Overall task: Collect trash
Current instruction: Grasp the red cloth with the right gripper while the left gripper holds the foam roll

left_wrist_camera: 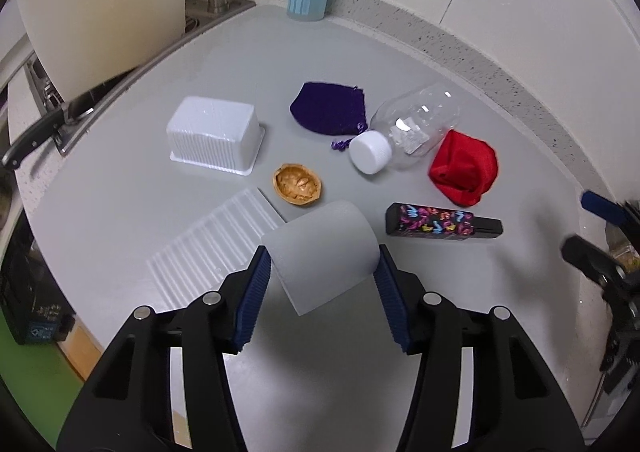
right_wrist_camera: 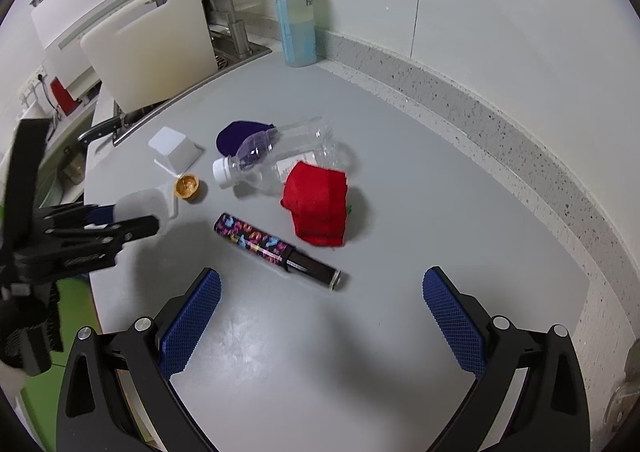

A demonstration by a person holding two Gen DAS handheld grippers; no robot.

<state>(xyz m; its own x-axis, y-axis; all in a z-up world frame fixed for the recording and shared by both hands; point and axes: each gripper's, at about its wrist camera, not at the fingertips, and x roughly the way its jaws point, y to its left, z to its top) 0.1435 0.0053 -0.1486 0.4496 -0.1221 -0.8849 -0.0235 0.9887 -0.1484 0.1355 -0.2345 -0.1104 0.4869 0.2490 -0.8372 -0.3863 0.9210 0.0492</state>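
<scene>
My left gripper (left_wrist_camera: 322,272) is shut on a white foam cup (left_wrist_camera: 324,256) and holds it above the grey counter (left_wrist_camera: 120,219); it also shows in the right wrist view (right_wrist_camera: 120,217). On the counter lie a ribbed plastic lid (left_wrist_camera: 216,248), an upturned white plastic tub (left_wrist_camera: 216,139), a walnut shell (left_wrist_camera: 298,185), an empty clear bottle (left_wrist_camera: 408,131), a purple pouch (left_wrist_camera: 330,107), a red cloth (left_wrist_camera: 464,167) and a patterned black tube (left_wrist_camera: 436,221). My right gripper (right_wrist_camera: 322,292) is open and empty, just short of the tube (right_wrist_camera: 276,248).
A sink (right_wrist_camera: 236,47) with a tap, a leaning white cutting board (right_wrist_camera: 156,47) and a black-handled knife (left_wrist_camera: 36,135) are at the far left. A bottle of blue liquid (right_wrist_camera: 296,15) stands by the back wall. The counter edge drops off at the left.
</scene>
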